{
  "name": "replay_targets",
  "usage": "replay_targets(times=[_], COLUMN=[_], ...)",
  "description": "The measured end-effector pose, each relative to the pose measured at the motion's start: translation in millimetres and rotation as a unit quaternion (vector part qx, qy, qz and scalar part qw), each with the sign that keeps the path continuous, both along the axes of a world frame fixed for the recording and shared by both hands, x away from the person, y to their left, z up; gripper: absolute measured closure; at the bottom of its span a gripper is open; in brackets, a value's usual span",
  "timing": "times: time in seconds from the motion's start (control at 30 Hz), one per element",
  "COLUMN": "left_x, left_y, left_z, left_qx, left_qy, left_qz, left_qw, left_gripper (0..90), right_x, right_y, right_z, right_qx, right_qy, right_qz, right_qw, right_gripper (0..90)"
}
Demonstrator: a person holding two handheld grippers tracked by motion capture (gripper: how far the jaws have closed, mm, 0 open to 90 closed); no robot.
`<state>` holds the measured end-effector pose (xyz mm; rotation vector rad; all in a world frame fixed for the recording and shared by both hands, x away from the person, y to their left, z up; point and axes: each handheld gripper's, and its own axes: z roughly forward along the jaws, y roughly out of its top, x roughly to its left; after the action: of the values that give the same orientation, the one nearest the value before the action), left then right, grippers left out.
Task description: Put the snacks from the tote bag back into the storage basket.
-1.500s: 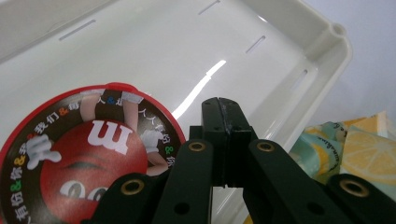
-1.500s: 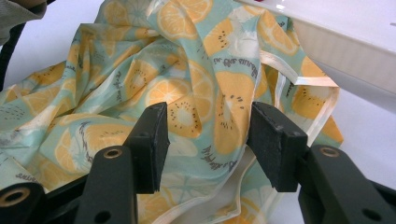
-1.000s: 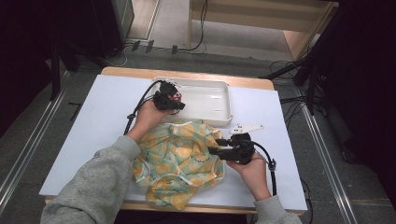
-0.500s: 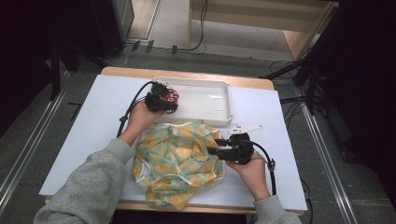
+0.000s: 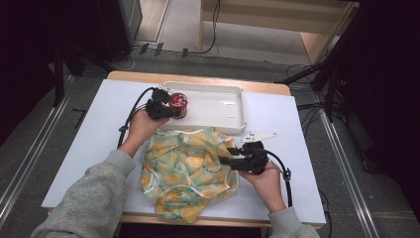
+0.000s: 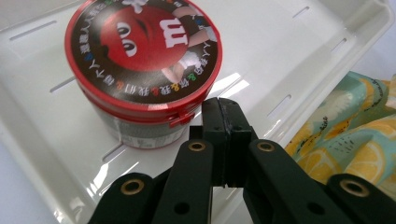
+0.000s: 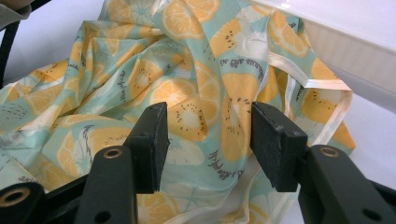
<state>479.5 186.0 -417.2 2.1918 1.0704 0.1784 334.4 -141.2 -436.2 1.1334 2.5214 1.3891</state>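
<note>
Tray at the back, cloth in front, a claw at each.

On the table (image 5: 89,148), the tray (image 5: 233,106) lies toward the far edge with the candy tub (image 5: 178,103) standing in its left end. The cloth (image 5: 188,173) lies just before the tray. The left claw (image 5: 168,110) sits beside the tub; the right claw (image 5: 225,159) is at the cloth's right edge.
</note>
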Motion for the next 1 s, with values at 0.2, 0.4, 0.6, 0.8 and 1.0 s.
replay_targets(times=[0.2, 0.4, 0.6, 0.8, 1.0], left_x=[-0.1, 0.1, -3.7, -3.3, -2.2], left_y=[6.8, 12.2, 8.8, 5.0, 11.7], left_z=[0.4, -0.9, 0.1, 0.6, 1.6], left_qx=[0.000, -0.004, -0.009, -0.004, -0.007], left_qy=[-0.003, -0.005, -0.011, -0.020, -0.024], left_qz=[0.008, 0.018, 0.014, 0.018, 0.029], left_qw=[1.0000, 0.9998, 0.9998, 0.9996, 0.9993], left_gripper=[90.0, 90.0, 90.0, 90.0, 90.0], right_x=[0.0, -0.1, 0.2, -0.3, 0.2], right_y=[0.8, 1.3, 1.6, 2.8, 2.4], right_z=[-0.1, -0.3, -0.3, -0.3, -0.6], right_qx=[-0.001, -0.001, -0.001, -0.003, -0.003], right_qy=[0.001, 0.001, 0.001, 0.001, 0.002], right_qz=[0.001, 0.002, 0.002, 0.004, 0.004], right_qw=[1.0000, 1.0000, 1.0000, 1.0000, 1.0000], right_gripper=[48.9, 48.9, 49.0, 49.0, 49.0])
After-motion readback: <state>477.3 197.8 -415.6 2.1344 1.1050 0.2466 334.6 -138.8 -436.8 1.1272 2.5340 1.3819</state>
